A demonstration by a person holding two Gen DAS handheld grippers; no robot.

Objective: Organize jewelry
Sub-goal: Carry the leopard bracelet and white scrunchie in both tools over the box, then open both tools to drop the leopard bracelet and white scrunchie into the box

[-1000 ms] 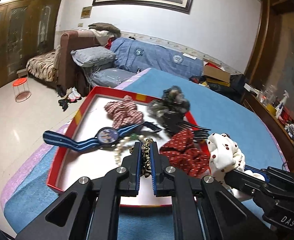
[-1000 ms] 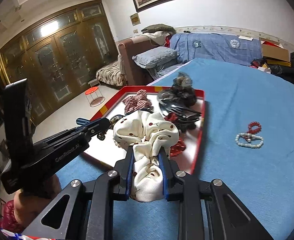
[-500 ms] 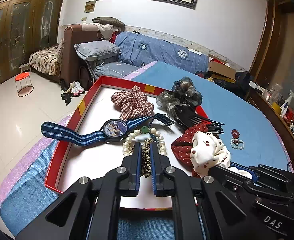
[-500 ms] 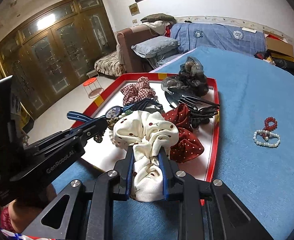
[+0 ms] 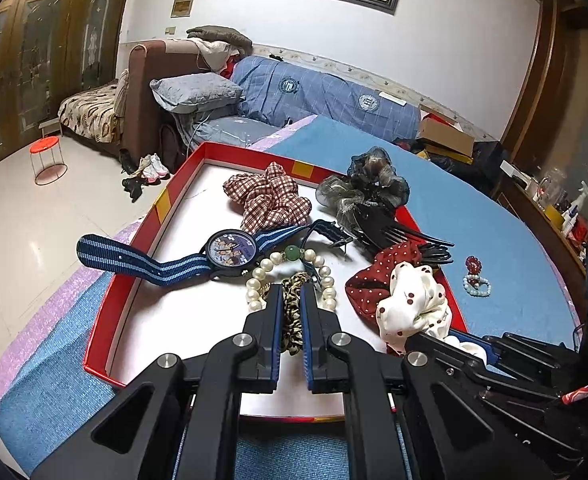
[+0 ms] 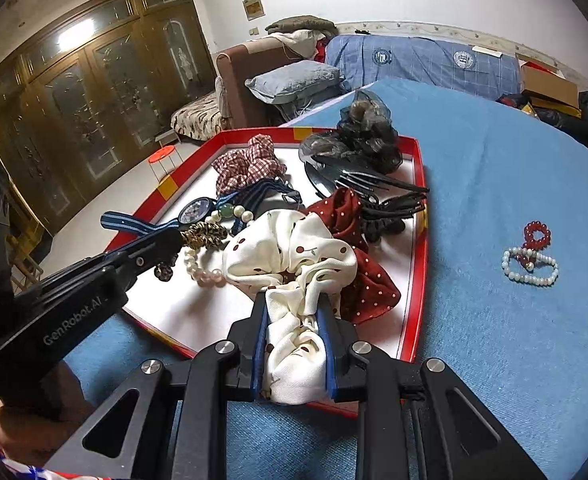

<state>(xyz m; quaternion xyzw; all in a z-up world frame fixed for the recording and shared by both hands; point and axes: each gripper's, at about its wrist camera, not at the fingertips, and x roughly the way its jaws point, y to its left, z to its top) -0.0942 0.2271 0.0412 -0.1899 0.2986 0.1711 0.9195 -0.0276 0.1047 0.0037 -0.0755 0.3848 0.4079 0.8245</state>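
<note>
Over the last second you brought both grippers down and forward over the red tray, so its contents grew larger in both views. Your left gripper stayed clamped on the leopard-print scrunchie, which now sat low over the pearl bracelet at the centre of the left view, beside the blue-strapped watch. Your right gripper stayed clamped on the cream dotted scrunchie, which had come to rest against the red dotted scrunchie at the centre of the right view. That probably meant both pieces were nearly at their places in the tray, with only release left. The red and white bead bracelets lay on the blue cloth at the right of that frame, outside the tray, so I judged the task unfinished.
</note>
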